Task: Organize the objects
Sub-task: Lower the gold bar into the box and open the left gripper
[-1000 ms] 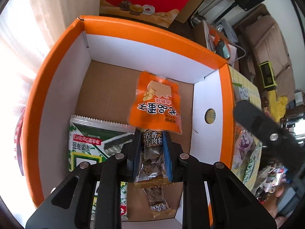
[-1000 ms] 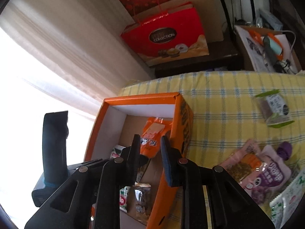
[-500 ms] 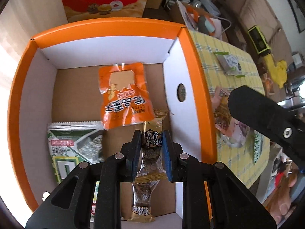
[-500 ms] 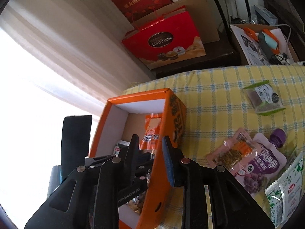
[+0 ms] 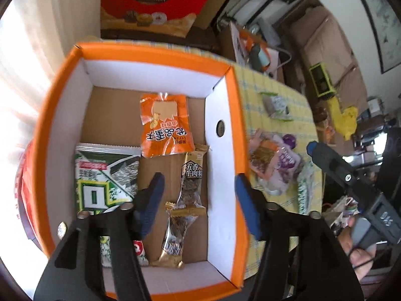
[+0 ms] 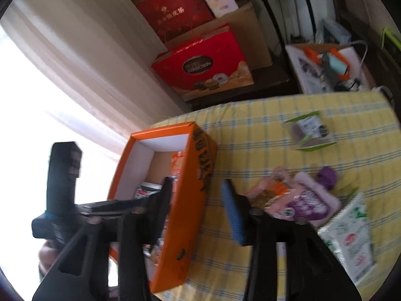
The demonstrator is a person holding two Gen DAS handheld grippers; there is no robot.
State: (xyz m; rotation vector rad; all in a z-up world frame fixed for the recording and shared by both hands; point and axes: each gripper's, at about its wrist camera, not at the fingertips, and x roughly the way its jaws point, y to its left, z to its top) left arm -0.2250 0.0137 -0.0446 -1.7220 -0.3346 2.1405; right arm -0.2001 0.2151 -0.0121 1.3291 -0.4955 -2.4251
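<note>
An orange box with white inner walls holds an orange snack pack, a green seaweed pack and gold beef jerky packets. My left gripper hangs over the box with its jaws opening. The jerky lies on the box floor between them, and neither pad touches it. My right gripper is over the box's right wall, jaws opening, nothing between them. Beyond it on the yellow checked cloth lie a purple pouch, an orange-pink pouch and a green-white packet.
A small green-edged packet lies farther back on the cloth. A red gift box and brown cartons stand beyond the table against a curtain. A hand holds the right gripper's handle at the table's right edge.
The left gripper's jaws have parted and let the jerky packet drop onto the box floor, and the gripper has risen. The right gripper's jaws have widened and it has shifted right.
</note>
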